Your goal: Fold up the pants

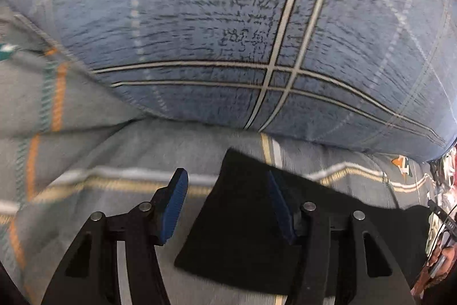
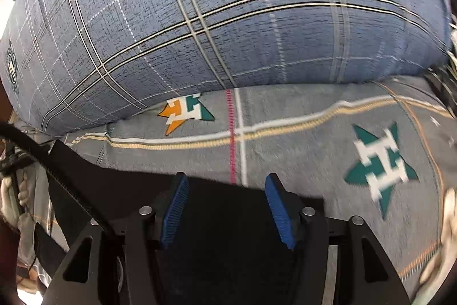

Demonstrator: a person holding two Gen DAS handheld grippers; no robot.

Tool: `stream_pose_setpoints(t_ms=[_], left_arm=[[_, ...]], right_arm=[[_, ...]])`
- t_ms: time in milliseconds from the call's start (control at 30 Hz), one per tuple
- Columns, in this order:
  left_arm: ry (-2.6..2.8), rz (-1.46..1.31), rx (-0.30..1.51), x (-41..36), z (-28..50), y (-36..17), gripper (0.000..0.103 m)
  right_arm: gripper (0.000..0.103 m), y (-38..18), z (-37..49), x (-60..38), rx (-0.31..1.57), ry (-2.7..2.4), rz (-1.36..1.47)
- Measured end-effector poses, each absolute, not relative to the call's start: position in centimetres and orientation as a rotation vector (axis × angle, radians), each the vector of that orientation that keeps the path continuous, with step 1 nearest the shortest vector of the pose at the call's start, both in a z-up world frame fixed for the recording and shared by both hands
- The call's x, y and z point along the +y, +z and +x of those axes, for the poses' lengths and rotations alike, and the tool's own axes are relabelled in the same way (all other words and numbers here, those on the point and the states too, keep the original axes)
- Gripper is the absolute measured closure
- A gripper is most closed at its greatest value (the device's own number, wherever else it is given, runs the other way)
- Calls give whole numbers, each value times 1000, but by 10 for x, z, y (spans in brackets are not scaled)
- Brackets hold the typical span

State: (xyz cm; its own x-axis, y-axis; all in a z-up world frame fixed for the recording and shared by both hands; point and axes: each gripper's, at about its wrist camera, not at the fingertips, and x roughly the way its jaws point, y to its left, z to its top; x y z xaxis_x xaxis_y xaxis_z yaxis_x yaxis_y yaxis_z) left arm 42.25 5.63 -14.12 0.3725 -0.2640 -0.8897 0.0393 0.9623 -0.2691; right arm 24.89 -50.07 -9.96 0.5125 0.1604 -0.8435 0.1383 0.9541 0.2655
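Observation:
The black pants (image 1: pixel 242 222) lie flat on a grey patterned bedsheet (image 1: pixel 94 150). In the left wrist view their pointed corner reaches up between my fingers and under the right blue pad. My left gripper (image 1: pixel 228 190) is open just above that corner. In the right wrist view the pants (image 2: pixel 228 219) spread below and between the fingers, with a dark edge running off to the left. My right gripper (image 2: pixel 227 196) is open over the fabric's upper edge, holding nothing.
A large blue plaid pillow (image 1: pixel 228 19) fills the far side of both views (image 2: pixel 228 19), resting on the grey sheet (image 2: pixel 314 145) with star emblems. Cluttered items and cables show at the right edge (image 1: pixel 440 219). A gloved hand (image 2: pixel 14 199) shows at the left.

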Motion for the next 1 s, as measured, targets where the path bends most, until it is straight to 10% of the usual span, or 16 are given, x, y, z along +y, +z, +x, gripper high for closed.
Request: stream_pose_setpoints(t_ms=[267, 333, 367, 533, 600, 667, 1000], left_arm=[[-273, -126, 1206, 28, 436, -156, 38], [-291, -100, 1193, 20, 433, -152, 93], [-268, -68, 1194, 16, 430, -152, 96], [-253, -27, 1127, 9, 410, -139, 97], [-237, -29, 1095, 11, 404, -128, 97], [-230, -35, 1066, 14, 396, -117, 97], [-247, -63, 889, 38, 323, -41, 97]], right_arm=[[38, -128, 284, -473, 1130, 178, 296], [37, -128, 283, -464, 1133, 220, 289], [37, -128, 283, -460, 1138, 237, 282], [41, -128, 275, -440, 1161, 264, 152], [76, -128, 274, -435, 1173, 258, 115], [88, -126, 273, -429, 1175, 259, 114], [90, -64, 222, -412, 1011, 181, 124]])
